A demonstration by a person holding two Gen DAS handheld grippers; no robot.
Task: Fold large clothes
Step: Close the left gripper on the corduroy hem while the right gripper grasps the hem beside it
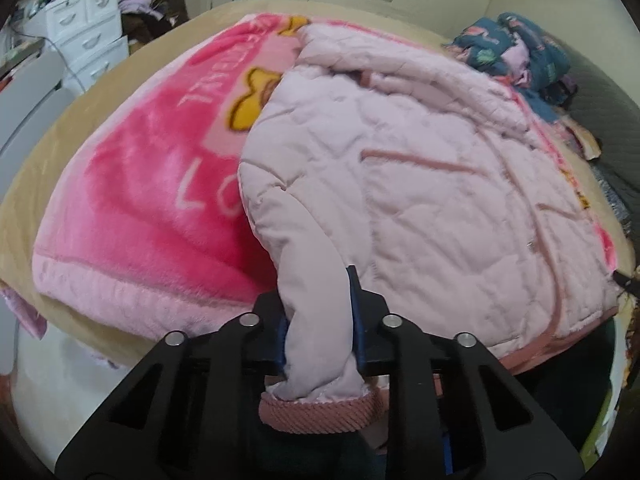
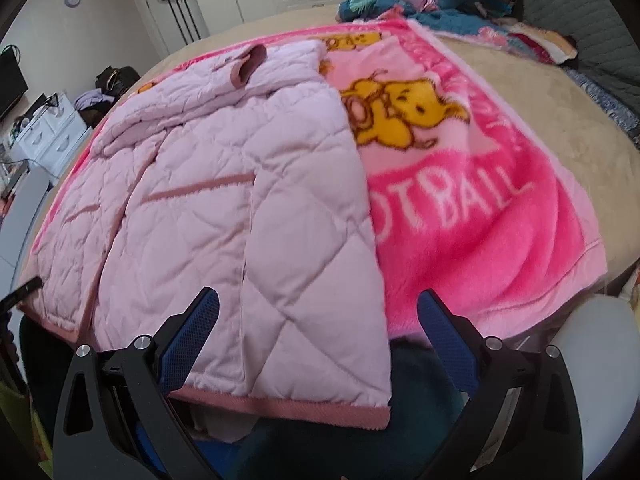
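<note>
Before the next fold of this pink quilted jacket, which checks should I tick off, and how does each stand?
1. Left gripper shut on the sleeve: ok.
2. Ribbed cuff clear behind the jaws: ok.
3. Right gripper gripping the jacket hem: not ok, jaws open.
4. Pink quilted jacket lying flat on the pink blanket: ok.
5. Far sleeve folded in: cannot tell.

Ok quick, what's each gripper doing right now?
Left gripper: shut on the jacket sleeve.
Right gripper: open, straddling the jacket hem, gripping nothing.
</note>
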